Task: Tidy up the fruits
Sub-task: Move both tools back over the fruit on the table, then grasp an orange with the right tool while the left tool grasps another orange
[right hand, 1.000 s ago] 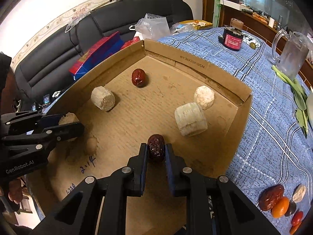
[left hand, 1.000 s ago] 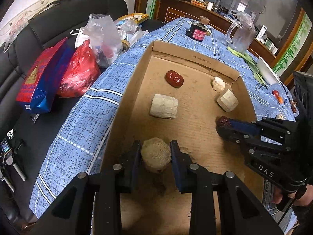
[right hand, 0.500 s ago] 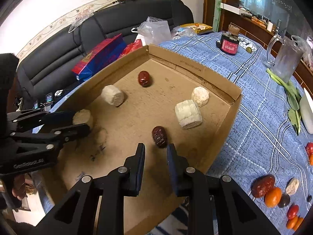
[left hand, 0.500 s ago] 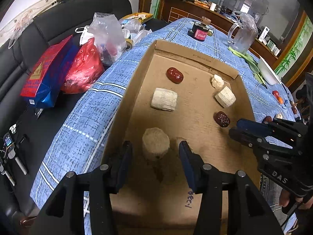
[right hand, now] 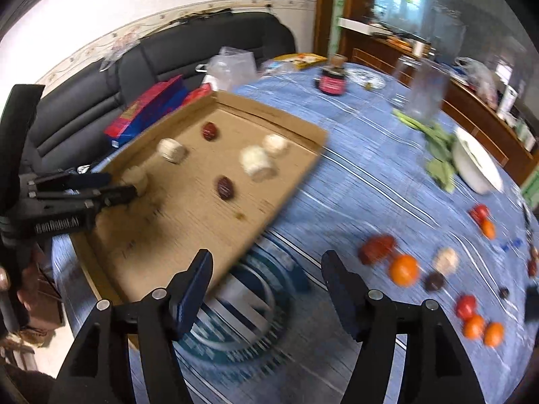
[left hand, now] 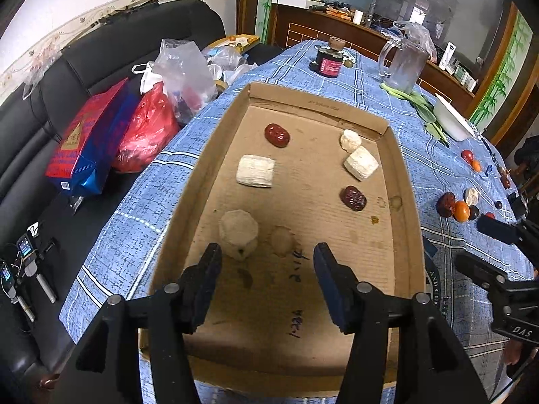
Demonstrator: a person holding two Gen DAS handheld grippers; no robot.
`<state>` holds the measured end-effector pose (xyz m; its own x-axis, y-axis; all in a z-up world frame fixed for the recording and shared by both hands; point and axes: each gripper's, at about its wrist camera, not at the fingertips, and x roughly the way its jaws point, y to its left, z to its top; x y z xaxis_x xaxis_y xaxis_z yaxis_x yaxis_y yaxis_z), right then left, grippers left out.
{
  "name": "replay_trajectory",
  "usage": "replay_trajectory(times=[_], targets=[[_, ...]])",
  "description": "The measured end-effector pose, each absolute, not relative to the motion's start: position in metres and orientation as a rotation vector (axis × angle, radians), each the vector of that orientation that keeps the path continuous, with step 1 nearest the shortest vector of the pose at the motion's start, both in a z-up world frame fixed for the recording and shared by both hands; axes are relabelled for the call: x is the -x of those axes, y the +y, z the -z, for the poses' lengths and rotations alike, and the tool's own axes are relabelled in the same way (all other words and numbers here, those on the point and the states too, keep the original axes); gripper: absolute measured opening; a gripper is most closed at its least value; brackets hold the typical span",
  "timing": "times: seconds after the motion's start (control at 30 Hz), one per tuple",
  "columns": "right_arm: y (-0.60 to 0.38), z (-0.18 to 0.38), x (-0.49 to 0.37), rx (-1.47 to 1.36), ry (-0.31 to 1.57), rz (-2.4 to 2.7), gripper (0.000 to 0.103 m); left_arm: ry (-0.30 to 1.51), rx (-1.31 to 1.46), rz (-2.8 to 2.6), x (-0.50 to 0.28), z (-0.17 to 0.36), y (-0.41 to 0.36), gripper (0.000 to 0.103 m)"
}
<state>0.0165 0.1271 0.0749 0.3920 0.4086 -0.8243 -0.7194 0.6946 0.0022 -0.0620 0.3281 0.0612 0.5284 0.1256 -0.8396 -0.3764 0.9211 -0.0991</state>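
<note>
Both claws empty with jaws opening: left gripper point(left hand: 267, 269) sits over the cardboard tray point(left hand: 402, 181) just short of the pale chunk point(left hand: 238, 232) it likely dropped, right gripper point(right hand: 266, 281) is over the tablecloth point(right hand: 353, 175), probably heading for the loose fruits point(right hand: 404, 269).

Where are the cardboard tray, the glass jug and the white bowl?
cardboard tray point(left hand: 401, 181), left wrist view, right wall.
glass jug point(left hand: 404, 67), left wrist view, middle of body.
white bowl point(right hand: 478, 165), right wrist view, inside surface.
</note>
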Motion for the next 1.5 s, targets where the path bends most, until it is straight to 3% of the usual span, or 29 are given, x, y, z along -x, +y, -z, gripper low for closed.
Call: replay_trajectory(times=[0.27, 0.37, 0.5, 0.63, 1.07, 1.1, 1.17, 1.2, 1.23, 1.5], targets=[[0.02, -0.076, -0.017, 0.334, 0.944, -0.537, 0.077, 0.963, 0.269, -0.277, 0.048, -0.068, 0.292, 0.056], [-0.028, -0.077, -0.022, 0.257, 0.97, -0.462, 0.086, 0.962, 0.241, -0.24, 0.037, -0.072, 0.266, 0.057], [-0.087, -0.08, -0.03, 0.189, 0.966, -0.36, 0.087, 0.964, 0.198, -0.173, 0.02, -0.076, 0.223, 0.068], [-0.136, -0.079, -0.038, 0.193, 0.947, -0.313, 0.087, 0.987, 0.138, -0.103, 0.002, -0.074, 0.174, 0.068], [-0.163, -0.039, -0.116, 0.266, 0.949, -0.412, 0.087, 1.078, 0.023, 0.012, -0.032, -0.054, 0.07, 0.069], [-0.161, -0.036, -0.118, 0.288, 0.945, -0.411, 0.086, 1.085, 0.023, 0.012, -0.035, -0.052, 0.066, 0.069], [-0.157, -0.027, -0.123, 0.318, 0.95, -0.444, 0.068, 1.094, 0.026, 0.017, -0.038, -0.05, 0.058, 0.069], [-0.157, -0.023, -0.127, 0.314, 0.966, -0.461, 0.05, 1.099, 0.028, 0.024, -0.041, -0.049, 0.054, 0.069], [-0.158, -0.02, -0.129, 0.299, 0.983, -0.48, 0.039, 1.102, 0.028, 0.028, -0.043, -0.048, 0.049, 0.069], [-0.186, -0.03, -0.121, 0.218, 0.972, -0.476, 0.036, 1.121, 0.089, 0.145, -0.076, -0.039, -0.001, 0.068]])
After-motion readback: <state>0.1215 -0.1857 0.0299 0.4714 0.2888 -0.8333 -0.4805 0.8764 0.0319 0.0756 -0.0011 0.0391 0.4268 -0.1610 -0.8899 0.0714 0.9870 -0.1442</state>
